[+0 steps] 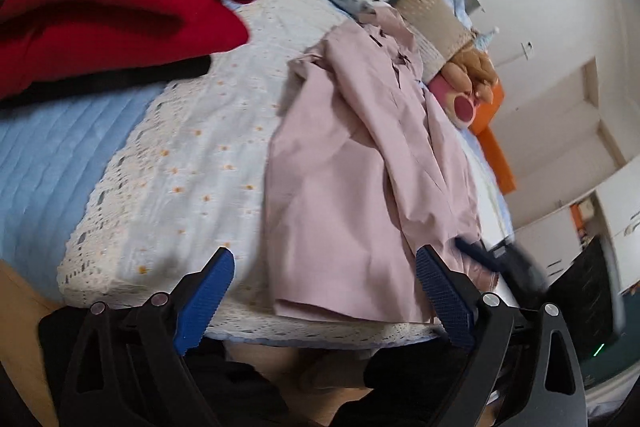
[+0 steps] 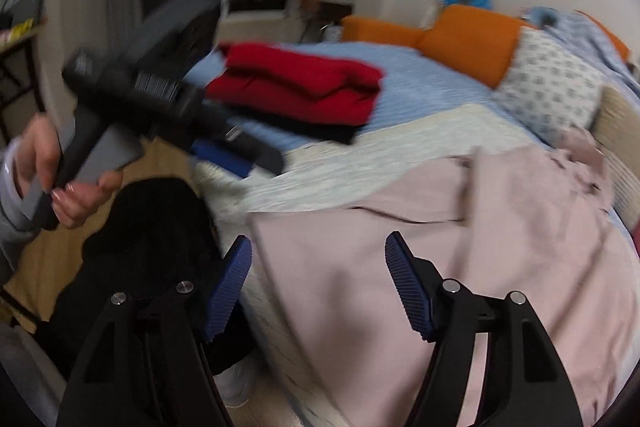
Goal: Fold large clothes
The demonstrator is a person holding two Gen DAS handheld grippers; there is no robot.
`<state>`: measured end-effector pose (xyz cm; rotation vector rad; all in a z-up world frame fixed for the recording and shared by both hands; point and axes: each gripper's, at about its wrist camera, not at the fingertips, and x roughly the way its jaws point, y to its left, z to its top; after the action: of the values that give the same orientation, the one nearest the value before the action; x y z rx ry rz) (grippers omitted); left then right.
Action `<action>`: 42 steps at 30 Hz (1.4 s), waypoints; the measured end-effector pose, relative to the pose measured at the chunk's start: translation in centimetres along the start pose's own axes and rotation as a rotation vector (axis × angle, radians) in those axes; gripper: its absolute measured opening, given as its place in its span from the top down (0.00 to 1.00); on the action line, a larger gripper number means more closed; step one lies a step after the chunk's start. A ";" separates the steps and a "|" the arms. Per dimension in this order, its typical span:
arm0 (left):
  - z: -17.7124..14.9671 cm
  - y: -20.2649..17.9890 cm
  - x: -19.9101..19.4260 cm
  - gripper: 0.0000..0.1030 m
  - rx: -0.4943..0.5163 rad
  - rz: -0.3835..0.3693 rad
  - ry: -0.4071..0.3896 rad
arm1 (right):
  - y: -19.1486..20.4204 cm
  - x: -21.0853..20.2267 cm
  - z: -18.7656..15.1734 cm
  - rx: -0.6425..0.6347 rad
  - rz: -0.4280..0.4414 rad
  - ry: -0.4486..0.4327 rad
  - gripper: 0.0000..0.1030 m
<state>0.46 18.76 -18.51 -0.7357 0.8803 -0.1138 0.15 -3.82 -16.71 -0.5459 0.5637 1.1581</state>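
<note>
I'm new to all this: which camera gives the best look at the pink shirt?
The left wrist view: the pink shirt shows whole and fairly sharp, collar to hem. The right wrist view shows only its blurred lower part.

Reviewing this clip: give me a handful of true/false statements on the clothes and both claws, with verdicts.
1. The pink garment lies on the bed. True.
2. The left claw is clamped on the pink garment. False: its jaws stand open and grip nothing.
3. A folded red garment rests on a black one. True.
4. The right claw holds the red garment. False: it is open above the pink garment, holding nothing.
5. The pink garment is already neatly folded. False: it lies rumpled, with its collar end bunched.
</note>
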 end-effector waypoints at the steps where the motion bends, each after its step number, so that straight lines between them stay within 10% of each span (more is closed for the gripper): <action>1: -0.2 1.3 -0.4 0.10 -0.013 -0.003 0.002 | 1.1 1.2 0.1 -0.023 -0.006 0.016 0.38; 10: -0.7 5.1 -0.4 0.10 -0.066 -0.039 -0.010 | 3.8 9.0 0.4 -0.175 -0.222 0.146 0.44; 14: -0.2 6.2 -1.3 0.10 -0.076 -0.031 -0.018 | 3.6 11.2 1.0 -0.161 -0.117 0.191 0.91; 16: 0.4 6.2 -1.6 0.10 -0.073 -0.022 -0.024 | 3.0 10.7 1.0 -0.102 -0.081 0.181 0.95; 27: 9.7 0.1 4.1 0.09 0.055 -0.159 -0.009 | -9.2 -1.5 0.4 0.556 0.352 -0.208 0.97; 38: 23.8 -0.9 21.7 0.10 -0.043 -0.007 0.175 | -13.1 -6.3 -3.3 0.717 0.399 -0.397 0.97; 42: 24.1 -4.0 23.4 0.58 0.029 0.078 0.156 | -14.1 -6.0 -4.7 0.760 0.424 -0.410 0.97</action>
<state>34.17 19.88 -21.56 -0.6716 1.0531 -0.1158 11.11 -15.38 -14.65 0.4763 0.7201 1.2929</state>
